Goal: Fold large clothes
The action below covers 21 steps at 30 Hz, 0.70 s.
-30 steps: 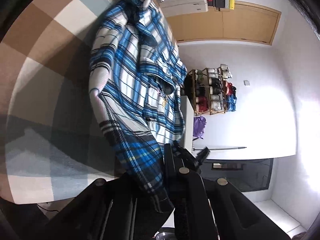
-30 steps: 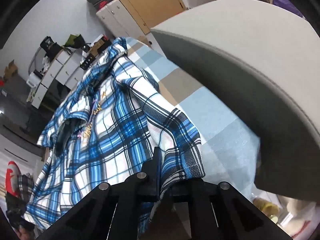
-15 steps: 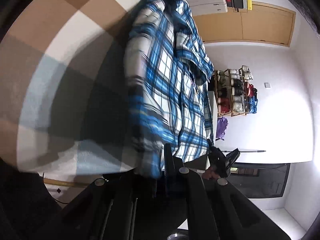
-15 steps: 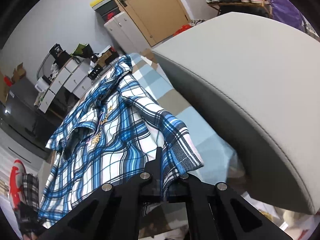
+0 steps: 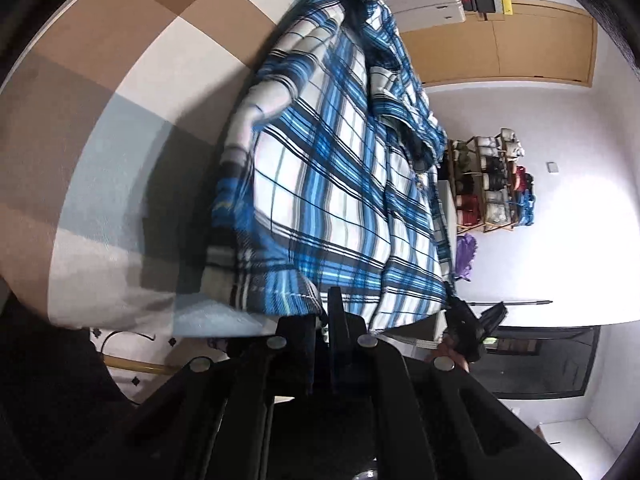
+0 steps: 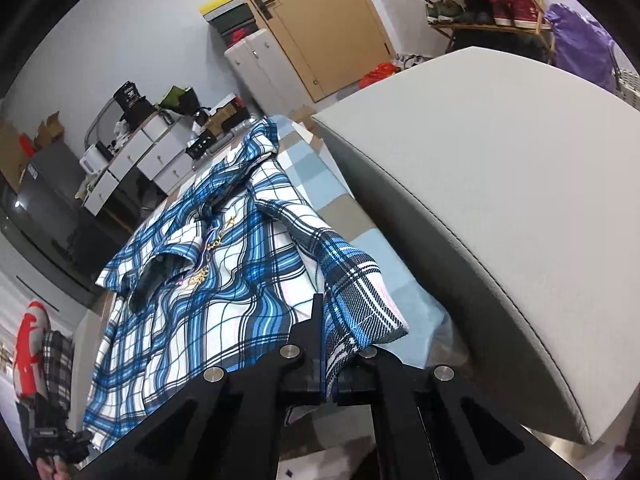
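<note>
A blue, white and black plaid shirt (image 5: 344, 184) lies spread on a bed with a checked brown, white and light-blue cover (image 5: 132, 92). My left gripper (image 5: 326, 320) is shut on the shirt's hem corner at the bed's near edge. In the right wrist view the same shirt (image 6: 208, 264) shows its collar and gold lettering. My right gripper (image 6: 326, 344) is shut on the shirt's other hem corner, with the cloth bunched between its fingers. The right gripper also shows in the left wrist view (image 5: 472, 332), at the shirt's far corner.
A grey padded headboard (image 6: 500, 200) rises right of the shirt. Beyond the bed stand a wooden door (image 6: 316, 28), white cabinets (image 6: 260, 68), a cluttered drawer unit (image 6: 132, 152) and a shoe rack (image 5: 492, 184). The floor lies beyond the bed's near edge (image 5: 132, 340).
Both grippers have pulled the hem back toward the bed's near edge. The shirt, bunched and folded a second ago, now lies stretched out flatter.
</note>
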Each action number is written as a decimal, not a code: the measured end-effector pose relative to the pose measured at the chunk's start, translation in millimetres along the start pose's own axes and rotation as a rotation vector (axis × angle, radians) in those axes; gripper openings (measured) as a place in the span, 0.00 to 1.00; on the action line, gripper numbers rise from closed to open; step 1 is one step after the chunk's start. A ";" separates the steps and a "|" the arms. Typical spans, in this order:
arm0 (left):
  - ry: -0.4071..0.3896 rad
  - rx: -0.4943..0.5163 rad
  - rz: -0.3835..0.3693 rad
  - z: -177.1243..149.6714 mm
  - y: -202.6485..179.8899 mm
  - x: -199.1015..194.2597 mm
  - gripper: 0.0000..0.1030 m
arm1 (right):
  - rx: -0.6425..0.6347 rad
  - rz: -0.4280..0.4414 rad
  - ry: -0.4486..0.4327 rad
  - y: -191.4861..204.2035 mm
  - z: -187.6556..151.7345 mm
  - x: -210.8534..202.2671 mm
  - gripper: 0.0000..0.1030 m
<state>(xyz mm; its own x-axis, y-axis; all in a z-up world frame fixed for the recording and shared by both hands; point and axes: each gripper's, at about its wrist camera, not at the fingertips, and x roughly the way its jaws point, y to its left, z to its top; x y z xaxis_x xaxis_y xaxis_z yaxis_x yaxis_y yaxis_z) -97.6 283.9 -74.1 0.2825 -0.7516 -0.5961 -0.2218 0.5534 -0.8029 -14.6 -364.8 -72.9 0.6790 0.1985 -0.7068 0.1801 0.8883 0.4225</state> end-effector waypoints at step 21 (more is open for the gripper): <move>0.023 0.038 0.058 -13.1 1.4 -0.7 0.00 | 0.035 -0.033 -0.024 -9.5 0.0 -18.9 0.01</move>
<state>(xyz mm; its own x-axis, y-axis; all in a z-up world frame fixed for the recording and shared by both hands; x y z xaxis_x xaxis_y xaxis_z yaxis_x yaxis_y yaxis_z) -110.4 280.6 -74.7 0.2485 -0.7255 -0.6418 -0.2016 0.6093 -0.7669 -29.1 -376.9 -63.5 0.6888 0.1593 -0.7073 0.2268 0.8793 0.4189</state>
